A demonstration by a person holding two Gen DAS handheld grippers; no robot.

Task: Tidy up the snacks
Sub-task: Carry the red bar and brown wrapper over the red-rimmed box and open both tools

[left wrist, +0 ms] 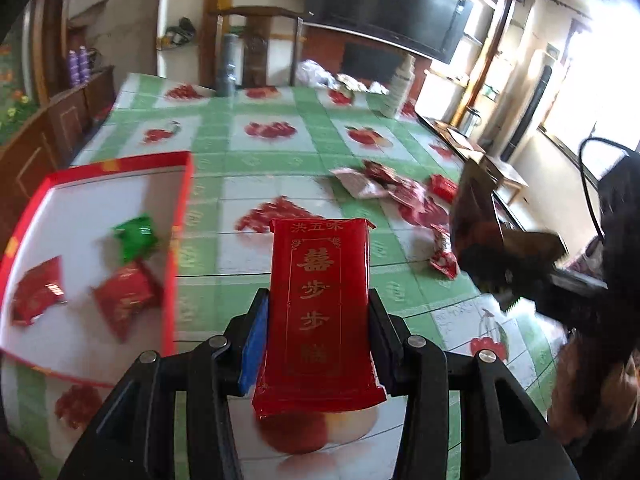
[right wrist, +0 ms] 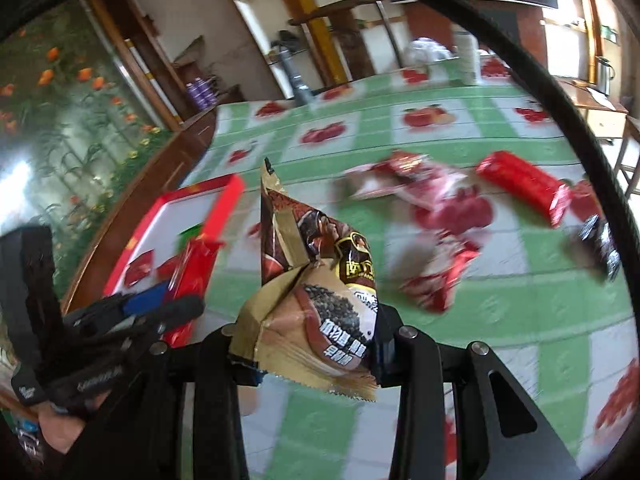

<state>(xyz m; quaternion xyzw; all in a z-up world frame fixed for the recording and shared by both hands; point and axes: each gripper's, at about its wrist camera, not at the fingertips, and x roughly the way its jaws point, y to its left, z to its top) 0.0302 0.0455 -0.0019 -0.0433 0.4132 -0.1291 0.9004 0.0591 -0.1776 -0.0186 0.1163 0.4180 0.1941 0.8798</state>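
My left gripper (left wrist: 318, 308) is shut on a long red snack bar with gold characters (left wrist: 318, 300), held above the table just right of the red-rimmed box (left wrist: 182, 216). The box holds a green packet (left wrist: 134, 236) and two red packets (left wrist: 126, 300). My right gripper (right wrist: 316, 344) is shut on a brown and gold snack bag (right wrist: 320, 280), lifted above the table. It shows at the right of the left wrist view (left wrist: 480, 232). The left gripper shows at the left of the right wrist view (right wrist: 160, 308), over the box (right wrist: 224, 208).
A pile of red and pink packets (left wrist: 404, 196) lies mid-table on the green fruit-pattern cloth (left wrist: 264, 160). In the right wrist view a red bar (right wrist: 520, 184) and a dark packet (right wrist: 600, 248) lie at the right. A stack of cups (left wrist: 398, 88) and a grey bottle (left wrist: 226, 64) stand at the far edge.
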